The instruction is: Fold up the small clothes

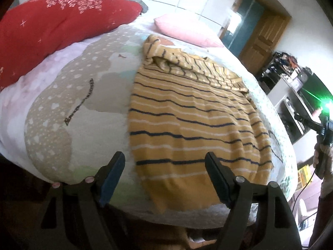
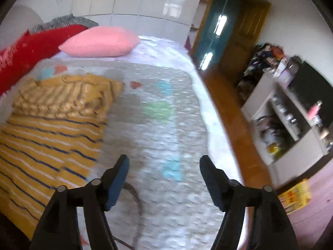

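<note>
At the upper left of the left wrist view a red quilt (image 1: 62, 23) lies bunched on the bed (image 1: 87, 112). The yellow striped sweater (image 1: 187, 120) is spread flat at centre frame, sleeves folded across its top, a pink pillow (image 1: 187, 31) beyond. The left tongs (image 1: 165, 164) gape wide above its hem, empty. The right tongs (image 2: 164, 166) also stand wide, over bare bedding right of the sweater.

pink pillow (image 2: 100, 41) and red blanket (image 1: 56, 25) on the patterned bedspread (image 2: 166, 125); wooden door (image 1: 262, 39) beyond.

Striped top (image 2: 47, 129) cut off left; shelf clutter (image 2: 287, 114) blurred.
</note>
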Demonstrator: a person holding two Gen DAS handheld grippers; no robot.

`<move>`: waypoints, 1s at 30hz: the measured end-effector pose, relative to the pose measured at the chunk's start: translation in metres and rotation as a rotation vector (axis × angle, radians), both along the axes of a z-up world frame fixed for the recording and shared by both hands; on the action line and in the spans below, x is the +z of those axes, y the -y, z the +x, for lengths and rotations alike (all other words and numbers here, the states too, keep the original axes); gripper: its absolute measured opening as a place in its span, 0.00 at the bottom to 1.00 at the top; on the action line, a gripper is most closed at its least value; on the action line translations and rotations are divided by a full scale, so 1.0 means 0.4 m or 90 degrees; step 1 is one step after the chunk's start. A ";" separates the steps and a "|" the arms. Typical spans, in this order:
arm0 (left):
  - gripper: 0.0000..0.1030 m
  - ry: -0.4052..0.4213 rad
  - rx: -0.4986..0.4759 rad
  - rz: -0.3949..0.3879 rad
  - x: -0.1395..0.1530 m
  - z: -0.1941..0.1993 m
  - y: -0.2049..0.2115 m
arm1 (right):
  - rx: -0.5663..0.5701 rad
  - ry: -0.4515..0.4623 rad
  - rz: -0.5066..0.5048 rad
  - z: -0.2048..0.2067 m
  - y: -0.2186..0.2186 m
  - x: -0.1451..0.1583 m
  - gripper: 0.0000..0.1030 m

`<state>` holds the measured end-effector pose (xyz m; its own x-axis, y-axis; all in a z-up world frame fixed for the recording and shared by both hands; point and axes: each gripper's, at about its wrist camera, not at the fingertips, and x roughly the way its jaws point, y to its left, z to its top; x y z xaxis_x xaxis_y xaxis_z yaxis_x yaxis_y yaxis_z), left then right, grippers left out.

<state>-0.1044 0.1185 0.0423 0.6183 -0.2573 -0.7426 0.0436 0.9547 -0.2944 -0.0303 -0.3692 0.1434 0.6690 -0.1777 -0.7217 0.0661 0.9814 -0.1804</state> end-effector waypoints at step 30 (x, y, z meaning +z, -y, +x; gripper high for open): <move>0.77 -0.070 0.029 0.022 -0.057 0.019 0.013 | 0.044 -0.019 0.377 -0.077 -0.137 -0.301 0.85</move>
